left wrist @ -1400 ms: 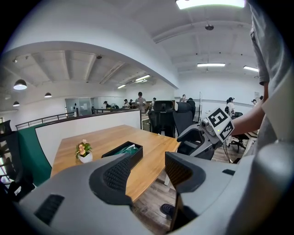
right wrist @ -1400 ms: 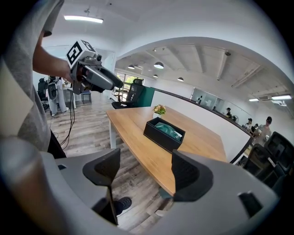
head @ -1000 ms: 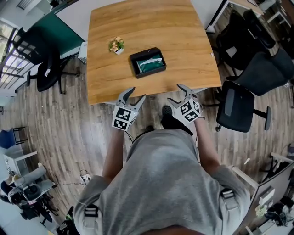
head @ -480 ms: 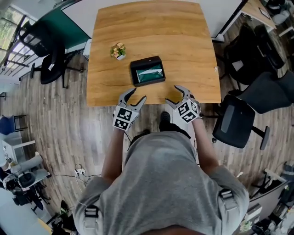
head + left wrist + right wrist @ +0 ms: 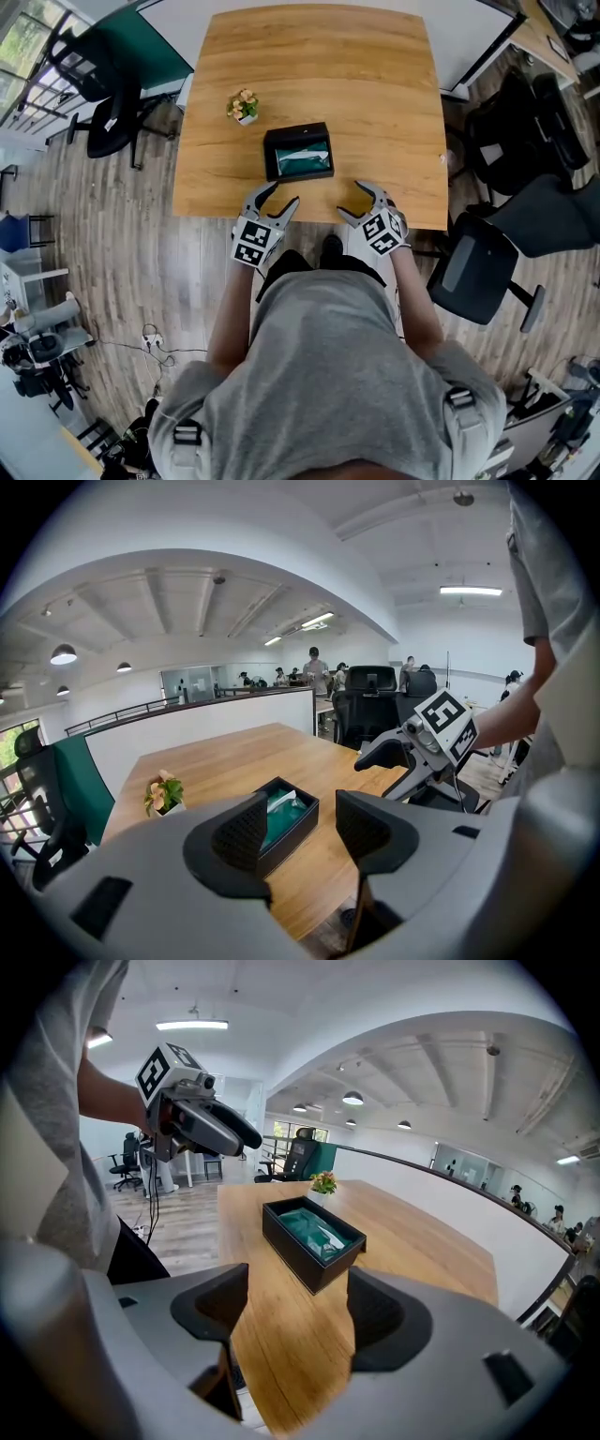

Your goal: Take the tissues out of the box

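Reach not begun | black tissue box (image 5: 269, 157) by desk (image 5: 375, 103) front edge, open-topped for picking | left gripper (image 5: 279, 194) wide, empty | right gripper (image 5: 356, 199) wide, empty | both poised at front edge

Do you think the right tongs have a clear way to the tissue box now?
Probably yes: the right tongs stand open at the near edge of the table, with only bare wood between them and the tissue box.

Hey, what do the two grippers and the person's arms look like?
The left gripper and right gripper are light grey, each with two curved jaws lined with black textured pads and a white cube printed with black square markers. The person wears a grey short-sleeved T-shirt.
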Motion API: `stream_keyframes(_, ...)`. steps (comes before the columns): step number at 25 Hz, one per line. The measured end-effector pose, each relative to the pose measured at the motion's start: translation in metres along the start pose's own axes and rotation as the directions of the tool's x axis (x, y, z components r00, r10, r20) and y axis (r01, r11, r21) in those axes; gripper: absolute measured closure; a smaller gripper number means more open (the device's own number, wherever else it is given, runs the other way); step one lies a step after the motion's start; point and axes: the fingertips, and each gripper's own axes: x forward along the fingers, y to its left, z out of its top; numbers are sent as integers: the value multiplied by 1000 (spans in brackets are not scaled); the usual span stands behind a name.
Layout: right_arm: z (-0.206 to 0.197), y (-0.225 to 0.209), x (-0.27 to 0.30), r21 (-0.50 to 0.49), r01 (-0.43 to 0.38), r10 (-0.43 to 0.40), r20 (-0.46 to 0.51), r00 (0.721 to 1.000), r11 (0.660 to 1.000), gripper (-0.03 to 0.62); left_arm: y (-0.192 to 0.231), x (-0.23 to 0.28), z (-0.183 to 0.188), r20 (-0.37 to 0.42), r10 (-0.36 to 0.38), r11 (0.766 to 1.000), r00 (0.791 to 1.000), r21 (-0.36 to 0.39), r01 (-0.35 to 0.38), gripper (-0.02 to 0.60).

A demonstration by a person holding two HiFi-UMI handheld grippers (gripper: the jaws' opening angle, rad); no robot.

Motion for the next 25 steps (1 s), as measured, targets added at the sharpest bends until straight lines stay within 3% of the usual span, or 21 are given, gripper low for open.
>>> stream_keyframes(7,3,-4,4,1,-19,19,2,1000,1000,253,9,6,3,-15,18,1000,1000,8,-18,337)
stream_keyframes(15,-1,-13,17,13,-18,19,-24,1000,1000,258,21,22,6,-10,-9,1000,1000,5,9,337)
stream_keyframes(19,-7,-20,27,36,-7,8,-39,999,999,261,32,30,2,-38,-15,999,999,33,16,337)
stream_keyframes(25,-12,-22,39,73,-25,29,-59,998,997,256,47,47,-8,-68,-54,998,996,9,55,337)
